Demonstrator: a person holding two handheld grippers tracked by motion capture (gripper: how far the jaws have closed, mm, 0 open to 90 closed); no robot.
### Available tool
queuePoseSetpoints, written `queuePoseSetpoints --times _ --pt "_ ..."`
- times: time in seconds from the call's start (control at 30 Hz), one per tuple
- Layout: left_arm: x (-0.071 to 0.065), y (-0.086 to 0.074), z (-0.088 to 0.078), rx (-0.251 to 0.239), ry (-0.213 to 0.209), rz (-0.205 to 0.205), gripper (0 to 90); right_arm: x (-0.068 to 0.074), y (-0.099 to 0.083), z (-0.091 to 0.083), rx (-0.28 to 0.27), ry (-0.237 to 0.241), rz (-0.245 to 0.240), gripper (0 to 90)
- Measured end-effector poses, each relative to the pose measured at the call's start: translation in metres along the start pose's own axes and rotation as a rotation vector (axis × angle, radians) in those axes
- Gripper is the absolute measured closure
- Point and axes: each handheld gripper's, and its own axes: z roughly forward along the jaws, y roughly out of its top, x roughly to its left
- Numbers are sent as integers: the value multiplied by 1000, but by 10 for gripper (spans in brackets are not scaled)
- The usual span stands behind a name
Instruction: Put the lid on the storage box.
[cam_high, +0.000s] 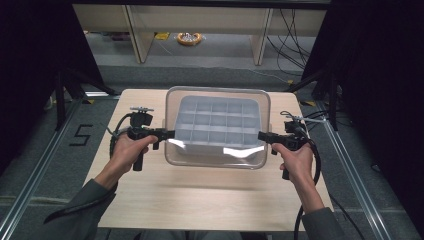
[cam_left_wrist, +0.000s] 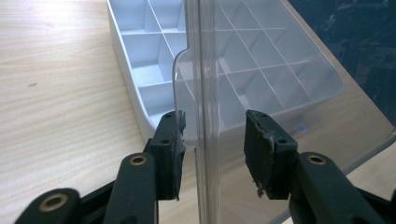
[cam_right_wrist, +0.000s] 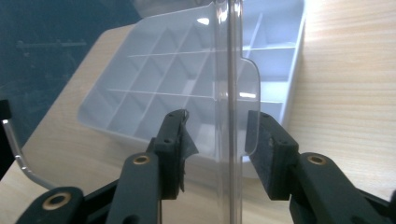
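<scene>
A clear plastic lid (cam_high: 217, 159) hangs tilted just above a white compartment box (cam_high: 215, 122) that rests on the wooden table (cam_high: 200, 197). My left gripper (cam_high: 170, 134) holds the lid's left edge and my right gripper (cam_high: 261, 136) holds its right edge. In the left gripper view the lid's rim and side tab (cam_left_wrist: 205, 93) stand between the jaws of the left gripper (cam_left_wrist: 212, 135), over the box (cam_left_wrist: 140, 74). In the right gripper view the lid's rim (cam_right_wrist: 229, 93) runs between the jaws of the right gripper (cam_right_wrist: 215, 135), with the box (cam_right_wrist: 275, 60) behind it.
The table's near half is bare wood. Beyond its far edge lie a grey floor, pale furniture legs, a yellow ring-shaped object (cam_high: 189, 38) and loose cables (cam_high: 295, 35). Dark curtains hang on both sides. A "5" (cam_high: 81, 134) is marked on the floor at left.
</scene>
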Motion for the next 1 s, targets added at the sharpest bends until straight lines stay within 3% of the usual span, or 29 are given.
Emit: queuePoseSetpoints --times 0.07,0.1,0.13,0.23,0.27,0.3,0.33,0.37,0.4,0.43,0.53,0.57,0.63,0.67,0.7,0.73,0.77,0.8,0.83,0.87,0.9,0.97,1.0 --pt "-1 6 6 8 5 -2 569 -1 2 1 8 -2 11 582" --pt "-1 9 9 14 9 -2 566 -3 5 6 22 -13 61 570" --pt "-2 14 15 21 20 -10 562 -8 7 8 22 -24 14 564" --pt "-2 19 20 24 27 -18 556 -9 11 13 30 -46 6 551" --pt "-2 21 22 26 29 -22 555 -5 13 14 50 -54 59 548" --pt "-1 22 24 32 33 -27 555 -11 15 16 44 -59 -3 545" --pt "0 23 26 36 31 -34 554 -6 18 17 90 -57 74 544" --pt "2 25 30 46 31 -44 553 -11 21 20 79 -59 20 541" --pt "2 25 30 46 31 -44 548 -11 21 20 79 -59 20 541" --pt "4 27 33 54 31 -52 546 -6 24 22 116 -68 90 533" --pt "6 28 37 53 29 -67 547 -9 27 26 108 -76 52 524" --pt "9 30 39 63 26 -72 547 -16 30 30 98 -74 -8 524" --pt "11 32 42 65 34 -80 544 -16 32 34 93 -85 -7 524" --pt "11 32 42 65 34 -80 543 -8 35 33 130 -86 106 525" --pt "12 33 44 63 28 -93 543 -12 36 35 108 -89 51 525" --pt "14 35 47 64 28 -104 542 -11 37 36 104 -85 74 525" --pt "14 35 47 64 28 -104 542 -13 39 37 107 -97 33 524" --pt "16 37 48 70 26 -102 542 -13 39 37 107 -97 33 524" --pt "16 38 49 68 33 -109 540 -8 41 37 137 -96 111 523" --pt "17 40 51 73 32 -114 538 -11 42 40 116 -98 55 522" --pt "19 41 53 75 33 -120 537 -8 45 40 144 -105 100 521" --pt "20 43 55 80 35 -124 533 -9 48 45 154 -106 108 519" --pt "21 44 56 83 38 -133 532 -12 50 47 160 -110 72 516"
